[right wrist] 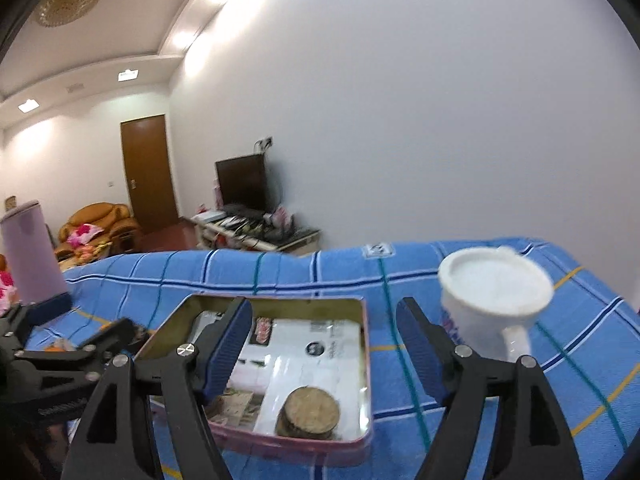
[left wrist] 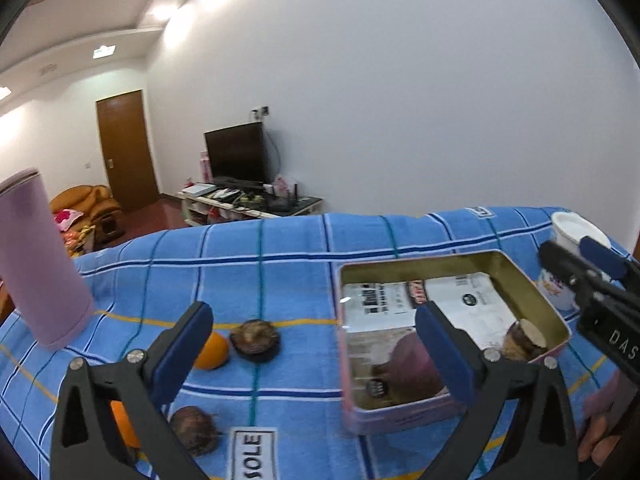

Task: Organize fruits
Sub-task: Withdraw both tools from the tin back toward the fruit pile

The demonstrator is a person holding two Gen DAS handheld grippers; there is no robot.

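Note:
A pink tin box (left wrist: 404,412) with a gold inside stands on the blue checked cloth (left wrist: 280,272). It holds one brown cut-ended fruit (left wrist: 524,340), also shown in the right wrist view (right wrist: 310,412) near the box's (right wrist: 296,446) front wall. On the cloth to the left lie an orange (left wrist: 212,350), a brown fruit (left wrist: 255,340), a second orange (left wrist: 124,424) and another brown fruit (left wrist: 194,430). My left gripper (left wrist: 316,354) is open and empty above the cloth between the fruits and the box. My right gripper (right wrist: 324,344) is open and empty above the box.
A tall lilac cylinder (left wrist: 40,260) stands at the cloth's left end. A white mug (right wrist: 492,300) stands right of the box. The cloth's far edge drops off toward a room with a TV stand (left wrist: 248,200).

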